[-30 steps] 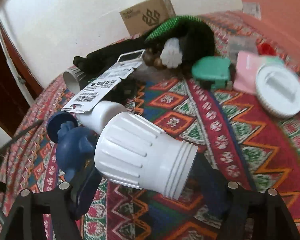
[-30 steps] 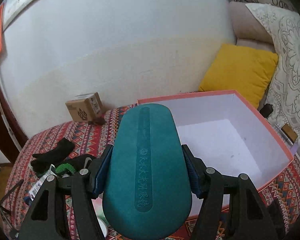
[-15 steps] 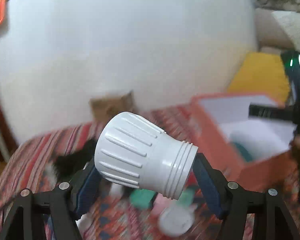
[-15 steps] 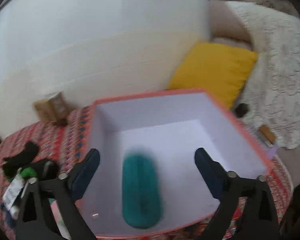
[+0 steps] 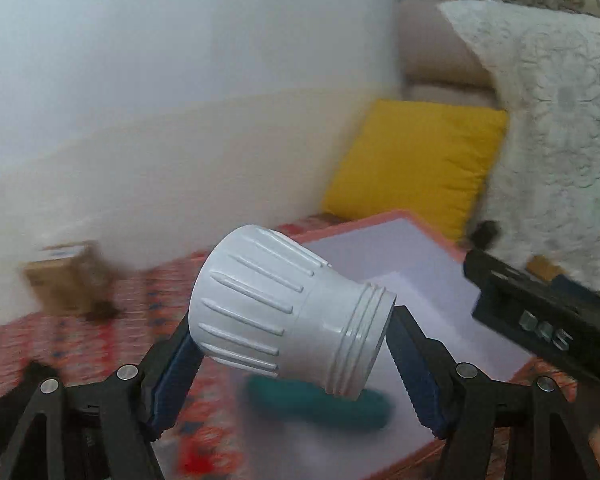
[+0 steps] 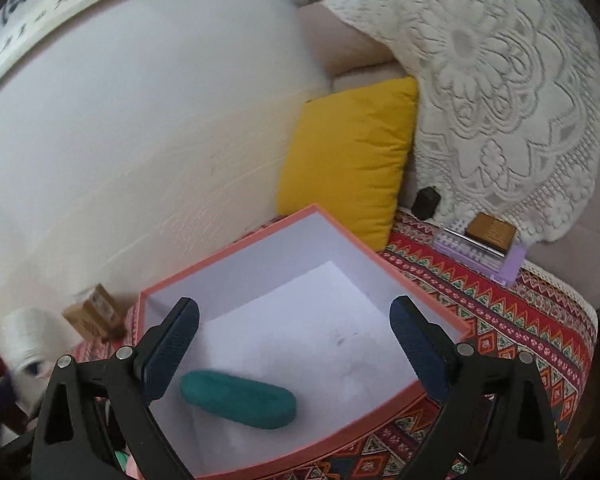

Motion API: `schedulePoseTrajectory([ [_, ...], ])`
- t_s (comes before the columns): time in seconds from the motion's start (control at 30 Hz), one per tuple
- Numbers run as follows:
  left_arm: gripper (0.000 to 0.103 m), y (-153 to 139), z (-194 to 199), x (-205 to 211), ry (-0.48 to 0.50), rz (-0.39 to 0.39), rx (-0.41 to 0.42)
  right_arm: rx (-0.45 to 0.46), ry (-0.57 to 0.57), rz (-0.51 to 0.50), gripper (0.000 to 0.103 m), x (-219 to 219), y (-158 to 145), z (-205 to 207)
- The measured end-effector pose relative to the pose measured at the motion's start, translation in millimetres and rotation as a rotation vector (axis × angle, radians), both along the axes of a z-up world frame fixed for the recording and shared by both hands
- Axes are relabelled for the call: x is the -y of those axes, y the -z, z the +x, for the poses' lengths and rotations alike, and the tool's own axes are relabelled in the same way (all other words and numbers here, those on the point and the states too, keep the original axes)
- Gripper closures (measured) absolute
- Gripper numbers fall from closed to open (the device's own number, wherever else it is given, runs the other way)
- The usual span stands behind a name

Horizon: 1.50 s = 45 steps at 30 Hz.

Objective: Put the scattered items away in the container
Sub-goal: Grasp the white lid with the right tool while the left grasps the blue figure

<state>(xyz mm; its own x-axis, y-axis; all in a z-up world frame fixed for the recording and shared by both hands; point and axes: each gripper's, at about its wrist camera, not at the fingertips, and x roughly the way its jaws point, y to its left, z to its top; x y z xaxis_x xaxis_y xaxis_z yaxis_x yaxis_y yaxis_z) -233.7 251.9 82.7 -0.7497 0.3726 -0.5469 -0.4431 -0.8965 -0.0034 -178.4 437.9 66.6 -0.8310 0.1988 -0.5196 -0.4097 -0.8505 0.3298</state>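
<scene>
Soft, even daylight; left view motion-blurred, right view sharper, fisheye-curved edges.

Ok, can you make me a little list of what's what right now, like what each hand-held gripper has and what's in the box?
left hand-held gripper: shut on the white ribbed plastic piece, held above the box
right hand-held gripper: open, holding nothing, over the box
box: orange outside, white inside, open top
inside the box: teal case, lying flat near the front-left corner
behind the box: yellow cushion
</scene>
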Motion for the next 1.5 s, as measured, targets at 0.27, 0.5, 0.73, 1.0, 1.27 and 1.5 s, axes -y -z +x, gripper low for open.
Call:
schedulePoseTrajectory([
  [0.27, 0.005, 9, 1, 59, -0.109, -0.016, 0.011, -0.041, -0.031, -0.020, 0.005, 6, -19, 5],
  [0.5, 0.003, 42, 51, 221, -0.405, 0.007, 0.082, -0.034, -0.331, 0.113, 0.005, 114, -31, -2],
  [0.73, 0.003, 131, 106, 349, -0.574, 0.037, 0.284, 0.174, -0.772, 0.260, 0.003, 270, 34, 5],
  [1.0, 0.004, 180, 101, 346, -0.519, -0.019, 0.310, 0.472, -0.770, 0.339, 0.004, 313, 126, 0],
  [1.27, 0.022, 215, 58, 366, -0.604, -0.007, 0.404, 0.599, -0.822, 0.285, 0.052, 316, 172, -10],
  [1.5, 0.048, 192, 72, 381, -0.632, 0.117, 0.397, 0.503, -0.874, 0.206, 0.103, 312, 147, -6],
])
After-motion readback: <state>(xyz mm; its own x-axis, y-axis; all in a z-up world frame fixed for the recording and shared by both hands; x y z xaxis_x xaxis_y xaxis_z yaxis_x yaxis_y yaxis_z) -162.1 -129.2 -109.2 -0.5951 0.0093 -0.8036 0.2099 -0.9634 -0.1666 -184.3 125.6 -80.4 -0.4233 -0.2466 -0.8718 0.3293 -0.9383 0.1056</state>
